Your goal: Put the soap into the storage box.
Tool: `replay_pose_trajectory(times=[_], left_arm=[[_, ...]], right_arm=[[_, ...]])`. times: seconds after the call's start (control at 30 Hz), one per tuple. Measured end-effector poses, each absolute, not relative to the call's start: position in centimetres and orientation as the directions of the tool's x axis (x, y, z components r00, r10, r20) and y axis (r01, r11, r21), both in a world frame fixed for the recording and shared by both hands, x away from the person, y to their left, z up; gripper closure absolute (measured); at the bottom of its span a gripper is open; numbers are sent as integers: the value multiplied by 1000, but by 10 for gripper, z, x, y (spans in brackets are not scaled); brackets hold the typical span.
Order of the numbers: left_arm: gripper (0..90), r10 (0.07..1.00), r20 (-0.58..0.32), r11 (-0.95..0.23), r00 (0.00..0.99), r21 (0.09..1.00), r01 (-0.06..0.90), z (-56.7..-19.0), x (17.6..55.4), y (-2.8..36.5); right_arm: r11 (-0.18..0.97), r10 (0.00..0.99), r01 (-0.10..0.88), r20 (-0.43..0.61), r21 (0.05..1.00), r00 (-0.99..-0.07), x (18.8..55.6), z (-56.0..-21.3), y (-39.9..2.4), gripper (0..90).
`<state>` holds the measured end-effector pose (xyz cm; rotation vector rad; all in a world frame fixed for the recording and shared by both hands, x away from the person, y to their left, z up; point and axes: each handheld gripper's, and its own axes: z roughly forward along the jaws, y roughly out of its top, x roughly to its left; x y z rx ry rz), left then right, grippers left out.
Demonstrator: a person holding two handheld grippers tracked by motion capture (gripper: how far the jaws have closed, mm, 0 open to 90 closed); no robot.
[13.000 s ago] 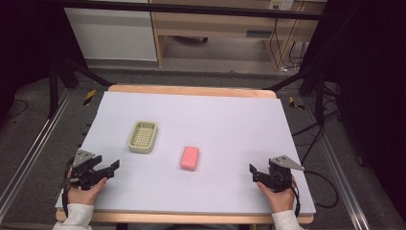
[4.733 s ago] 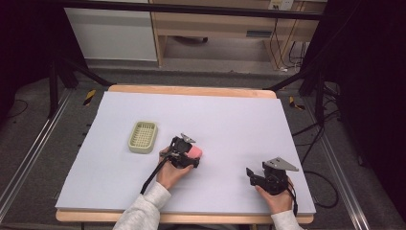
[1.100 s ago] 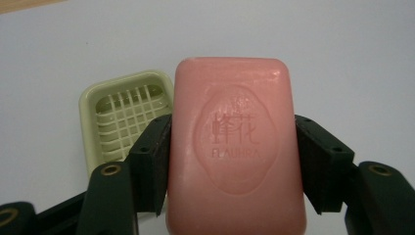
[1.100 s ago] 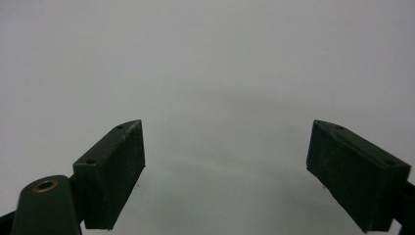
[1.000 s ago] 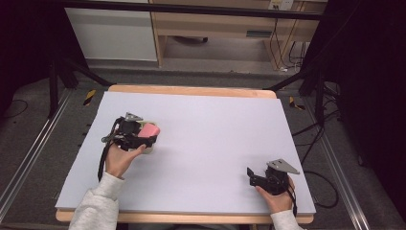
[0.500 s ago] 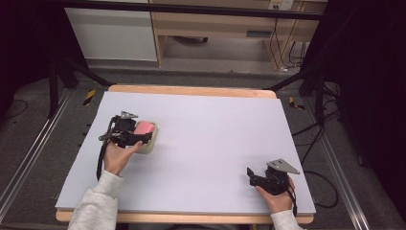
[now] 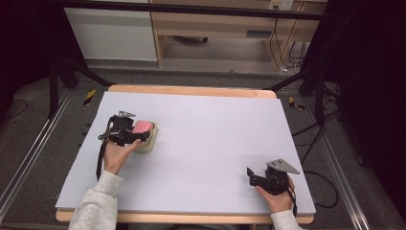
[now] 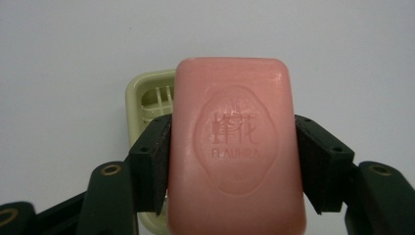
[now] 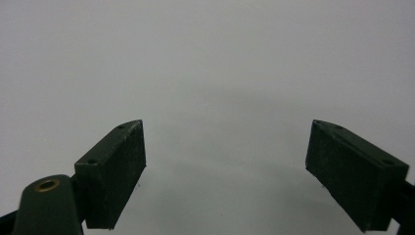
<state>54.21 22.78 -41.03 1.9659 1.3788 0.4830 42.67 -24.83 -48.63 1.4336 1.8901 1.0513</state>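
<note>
The left tongs (image 8: pixel 235 161) clamp a pink soap bar (image 8: pixel 235 147) by its long sides, holding it just over the pale green soap dish (image 7: pixel 147 139) near the left edge of the surface (image 7: pixel 215 139). In the left gripper view the bar hides most of the dish, with a corner of the slatted tray (image 8: pixel 147 98) peeking out at its left, so the bar looks offset. Let go here, it could catch the rim and tip out, or nudge the light dish sideways. The right tongs (image 9: pixel 230 166) rest wide and empty near the surface's front right corner.
</note>
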Motion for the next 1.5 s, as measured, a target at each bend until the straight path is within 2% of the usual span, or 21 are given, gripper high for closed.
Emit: replay_pose_trajectory(times=[1.5], left_arm=[[373,940,-57,-218,337,660,719,-440,569,228]], right_arm=[[135,956,536,33,833,-293,427,-487,-248,155]])
